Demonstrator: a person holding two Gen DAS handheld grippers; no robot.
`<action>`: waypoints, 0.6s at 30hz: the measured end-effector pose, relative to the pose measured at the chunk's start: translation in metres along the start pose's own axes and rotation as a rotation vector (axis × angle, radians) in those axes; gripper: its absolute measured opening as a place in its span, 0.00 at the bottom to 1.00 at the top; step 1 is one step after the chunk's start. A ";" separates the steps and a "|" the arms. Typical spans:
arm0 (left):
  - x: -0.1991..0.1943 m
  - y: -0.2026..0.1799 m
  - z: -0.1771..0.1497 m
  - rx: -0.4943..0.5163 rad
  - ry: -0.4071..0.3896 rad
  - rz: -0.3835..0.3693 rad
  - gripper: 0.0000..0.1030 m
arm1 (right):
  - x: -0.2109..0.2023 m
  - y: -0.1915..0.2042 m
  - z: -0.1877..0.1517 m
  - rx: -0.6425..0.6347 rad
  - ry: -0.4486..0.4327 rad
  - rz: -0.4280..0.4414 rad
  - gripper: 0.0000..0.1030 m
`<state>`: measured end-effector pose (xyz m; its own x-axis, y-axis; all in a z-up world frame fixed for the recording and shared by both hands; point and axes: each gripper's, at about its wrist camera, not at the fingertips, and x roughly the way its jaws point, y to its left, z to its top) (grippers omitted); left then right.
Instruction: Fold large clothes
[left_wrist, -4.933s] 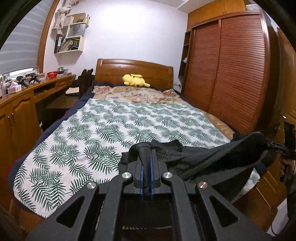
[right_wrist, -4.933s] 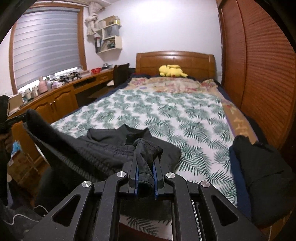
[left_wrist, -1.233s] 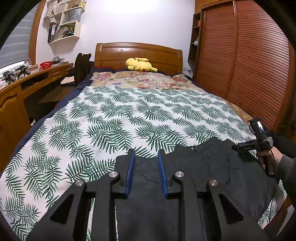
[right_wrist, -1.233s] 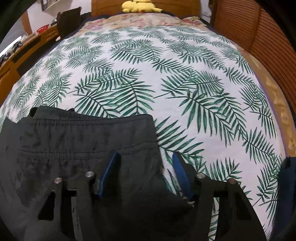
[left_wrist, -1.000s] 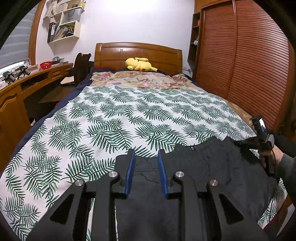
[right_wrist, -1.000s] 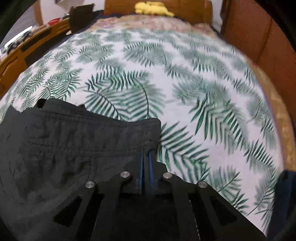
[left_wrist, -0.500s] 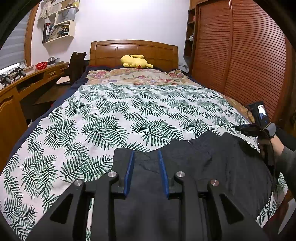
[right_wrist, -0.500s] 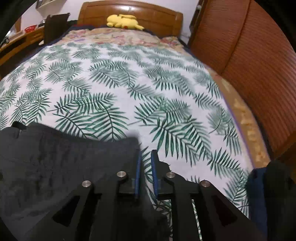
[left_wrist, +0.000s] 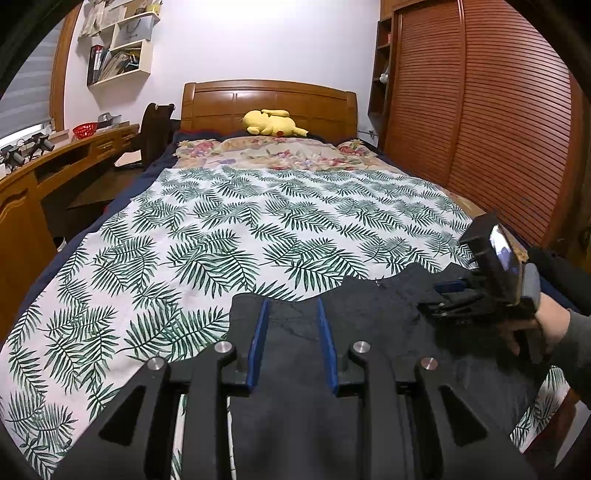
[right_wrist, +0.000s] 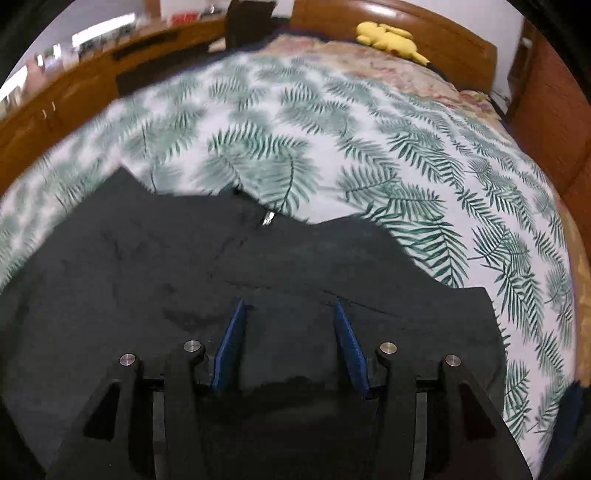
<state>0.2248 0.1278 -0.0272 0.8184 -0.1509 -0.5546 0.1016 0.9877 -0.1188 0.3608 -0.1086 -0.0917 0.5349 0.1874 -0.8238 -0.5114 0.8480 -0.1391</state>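
A black garment (left_wrist: 369, 332) lies spread flat across the near end of the bed's leaf-print sheet (left_wrist: 221, 229). My left gripper (left_wrist: 291, 301) hovers open over the garment's left top corner, its blue pads apart and pressing nothing. My right gripper (right_wrist: 289, 302) is over the garment (right_wrist: 184, 258) nearer its middle. Its jaws are opening, with only flat cloth below them. A small metal zip pull (right_wrist: 266, 218) shows at the garment's far edge. In the left wrist view the right gripper (left_wrist: 439, 297), held by a hand, sits low over the garment's right part.
A yellow plush toy (left_wrist: 273, 123) lies by the wooden headboard. A wooden desk (left_wrist: 44, 166) and a chair (left_wrist: 157, 125) line the bed's left side. Slatted wardrobe doors (left_wrist: 480, 110) stand close on the right. Another dark cloth (right_wrist: 569, 413) hangs at the bed's right corner.
The right gripper was shut on the garment's right corner, let it go, opened wide and moved left over the garment. The left gripper stayed put.
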 end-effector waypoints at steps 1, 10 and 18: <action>0.000 0.001 -0.001 0.001 0.002 0.001 0.25 | 0.006 0.004 0.000 -0.009 0.013 -0.025 0.49; -0.002 0.010 -0.007 -0.006 0.009 0.012 0.25 | 0.037 0.008 0.008 -0.047 0.044 -0.034 0.18; 0.000 0.001 -0.013 0.018 0.022 0.015 0.25 | 0.036 -0.007 0.016 0.035 -0.005 -0.002 0.24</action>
<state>0.2179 0.1280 -0.0379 0.8071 -0.1364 -0.5744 0.0996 0.9905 -0.0953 0.3946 -0.1000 -0.1109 0.5389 0.1883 -0.8211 -0.4866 0.8652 -0.1209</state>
